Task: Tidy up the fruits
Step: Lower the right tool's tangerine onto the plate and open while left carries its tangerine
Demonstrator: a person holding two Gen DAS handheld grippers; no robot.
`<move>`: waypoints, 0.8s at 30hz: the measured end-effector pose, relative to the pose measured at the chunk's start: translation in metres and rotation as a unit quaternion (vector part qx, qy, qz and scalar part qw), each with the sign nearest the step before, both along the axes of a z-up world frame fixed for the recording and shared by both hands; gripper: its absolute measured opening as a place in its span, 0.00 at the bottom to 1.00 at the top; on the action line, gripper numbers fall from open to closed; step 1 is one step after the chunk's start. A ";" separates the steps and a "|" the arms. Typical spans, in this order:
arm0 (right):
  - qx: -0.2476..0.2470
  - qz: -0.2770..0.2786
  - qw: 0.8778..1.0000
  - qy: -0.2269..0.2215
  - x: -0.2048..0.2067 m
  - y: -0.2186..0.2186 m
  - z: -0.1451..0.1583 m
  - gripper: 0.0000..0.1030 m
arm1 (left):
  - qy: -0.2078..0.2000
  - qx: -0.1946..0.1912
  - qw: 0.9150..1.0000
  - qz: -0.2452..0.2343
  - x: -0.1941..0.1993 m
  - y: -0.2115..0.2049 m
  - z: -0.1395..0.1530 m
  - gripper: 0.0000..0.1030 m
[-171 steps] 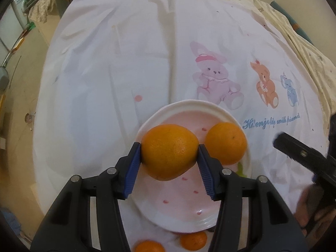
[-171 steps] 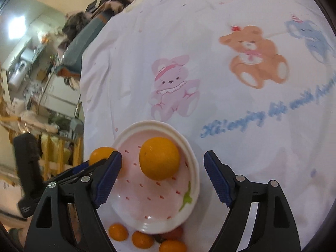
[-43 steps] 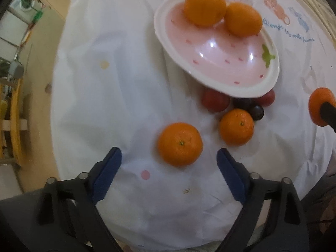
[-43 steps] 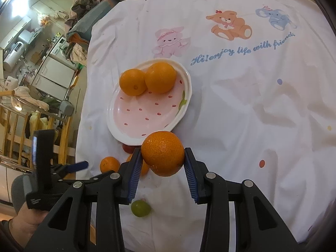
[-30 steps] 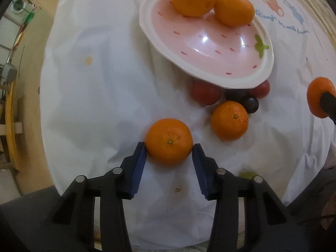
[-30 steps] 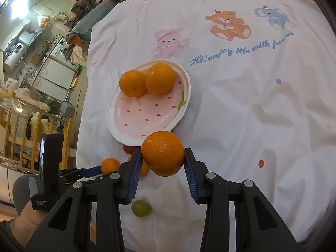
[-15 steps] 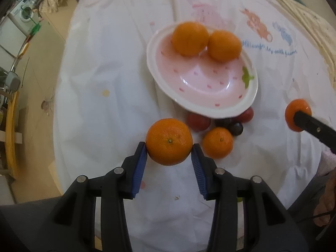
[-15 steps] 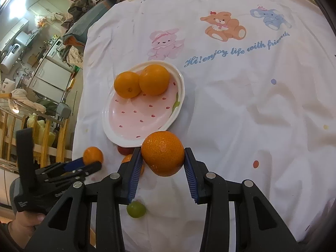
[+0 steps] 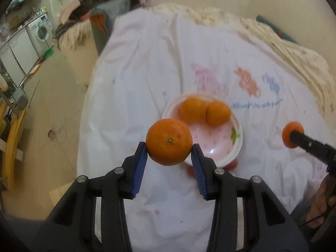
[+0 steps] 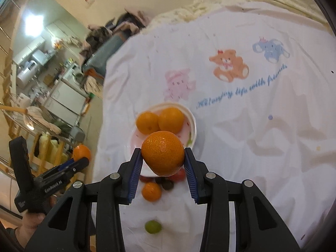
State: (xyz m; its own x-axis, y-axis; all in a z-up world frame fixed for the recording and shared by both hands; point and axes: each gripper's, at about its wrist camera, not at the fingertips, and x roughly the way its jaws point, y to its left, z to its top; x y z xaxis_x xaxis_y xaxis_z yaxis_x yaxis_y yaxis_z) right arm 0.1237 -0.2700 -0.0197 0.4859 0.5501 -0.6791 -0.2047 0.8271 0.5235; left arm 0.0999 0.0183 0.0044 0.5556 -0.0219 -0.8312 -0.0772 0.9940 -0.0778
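Table draped in white cartoon-print cloth. Pink strawberry plate set on it; beside plate's near rim, small mandarin, dark fruits; green grape nearer still.

Both wrist views over plate

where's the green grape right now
In the right wrist view the green grape lies on the white tablecloth, low in frame, just below the loose small orange.
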 end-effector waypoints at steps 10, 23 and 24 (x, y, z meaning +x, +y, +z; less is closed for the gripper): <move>0.002 0.006 1.000 -0.020 0.015 0.000 0.033 0.40 | 0.007 -0.030 1.000 0.006 0.048 0.002 0.022 0.37; -0.037 0.045 0.998 0.005 0.083 0.032 0.018 0.40 | 0.025 -0.024 0.999 -0.013 0.088 -0.012 -0.013 0.37; -0.039 0.048 0.998 0.010 0.086 0.035 0.012 0.40 | 0.032 -0.023 0.999 -0.014 0.090 -0.011 -0.020 0.37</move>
State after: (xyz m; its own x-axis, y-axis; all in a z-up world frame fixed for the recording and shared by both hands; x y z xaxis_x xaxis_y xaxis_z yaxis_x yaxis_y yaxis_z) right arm 0.2093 -0.2351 -0.0074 0.4192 0.5380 -0.7313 -0.2754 0.8429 0.4623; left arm 0.1897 0.0069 -0.0157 0.5007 -0.0754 -0.8623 -0.0562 0.9913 -0.1193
